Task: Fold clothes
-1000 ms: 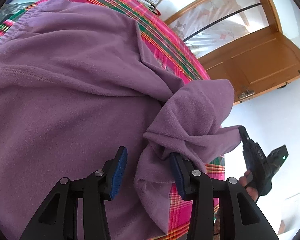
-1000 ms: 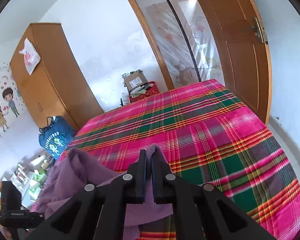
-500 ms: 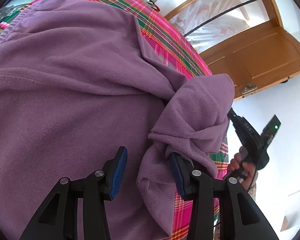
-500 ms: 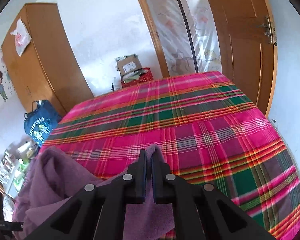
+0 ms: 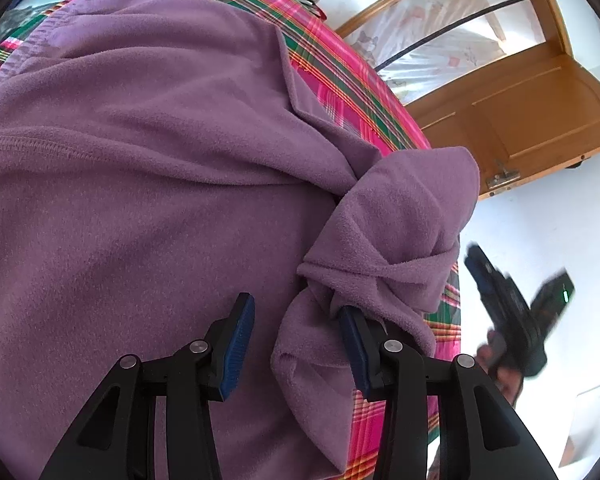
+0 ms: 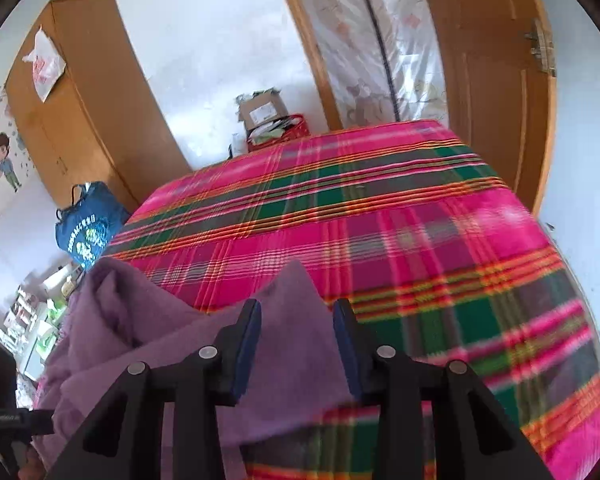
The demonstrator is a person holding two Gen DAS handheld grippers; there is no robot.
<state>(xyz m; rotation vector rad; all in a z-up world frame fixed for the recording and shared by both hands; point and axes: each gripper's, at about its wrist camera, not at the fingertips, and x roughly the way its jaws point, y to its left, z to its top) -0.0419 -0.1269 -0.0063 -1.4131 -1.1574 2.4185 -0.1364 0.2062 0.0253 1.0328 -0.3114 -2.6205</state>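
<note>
A purple fleece garment (image 5: 148, 184), soft and matte with a fine napped pile, lay spread over a bed covered by a pink, green and orange plaid blanket (image 6: 400, 216). Most of the garment lay fairly flat, crossed by shallow folds and one stitched seam that ran as a ridge across its left part. A ribbed hem showed at its far left edge. Near the bed's right edge the cloth was bunched into a rounded, knotted-looking lump of overlapping folds (image 5: 404, 224), with a loose flap hanging below it over the blanket.

The left gripper (image 5: 296, 340), black with blue ribbed pads, hovered over the garment with its jaws standing apart. Its right finger was tucked under the bunched folds, the left finger (image 5: 238, 340) lay free over the flat fleece, and nothing was pinched between them.

The right gripper (image 6: 296, 344), of the same black frame and blue pads, was opening its jaws. A pointed corner of the purple fleece (image 6: 296, 292) lay between and beyond the fingers, resting on the plaid, with the pads clear of it on both sides. From the left wrist view the right gripper appeared blurred beside the bed's edge, held in a hand (image 5: 500, 364).

Behind the bed stood a tall orange-brown wooden wardrobe (image 6: 80, 112), a blue printed fabric bag (image 6: 90, 224), a brown cardboard box (image 6: 262, 110) and a varnished wooden door (image 6: 492, 80).
</note>
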